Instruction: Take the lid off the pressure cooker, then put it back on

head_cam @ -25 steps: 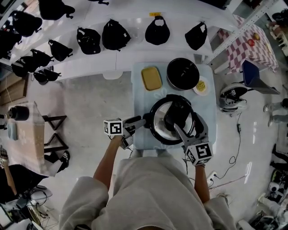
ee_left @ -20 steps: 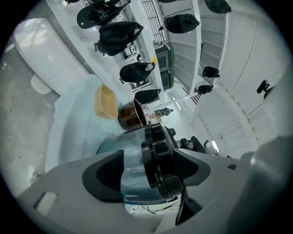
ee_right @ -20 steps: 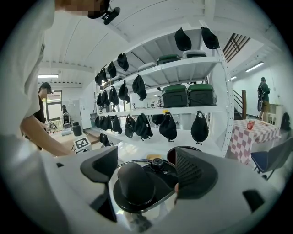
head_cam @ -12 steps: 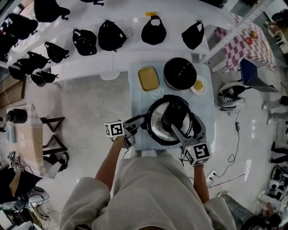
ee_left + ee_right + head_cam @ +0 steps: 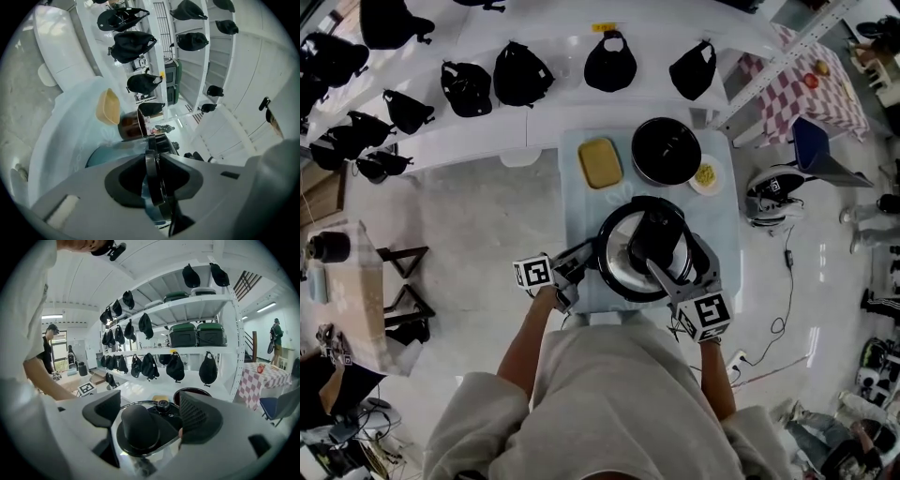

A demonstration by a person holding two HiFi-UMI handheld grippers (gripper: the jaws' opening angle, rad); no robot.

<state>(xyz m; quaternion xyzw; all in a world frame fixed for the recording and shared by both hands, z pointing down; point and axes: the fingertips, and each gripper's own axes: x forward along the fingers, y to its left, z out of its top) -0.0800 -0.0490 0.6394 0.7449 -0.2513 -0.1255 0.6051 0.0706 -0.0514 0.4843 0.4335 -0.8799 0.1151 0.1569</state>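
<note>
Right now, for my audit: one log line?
lid on | left gripper just closed on cooker edge | right gripper open around lid knob

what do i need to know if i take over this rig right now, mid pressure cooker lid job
Left gripper: jaws have just been closing and are now clamped on the cooker's side handle.
Right gripper: jaws apart, straddling the lid knob, not gripping it.
Pressure cooker stands on the table, with the lid on it.
Done: cooker braced.
Left, as it looks: grip the knob, take the lid off, put it back on.
</note>
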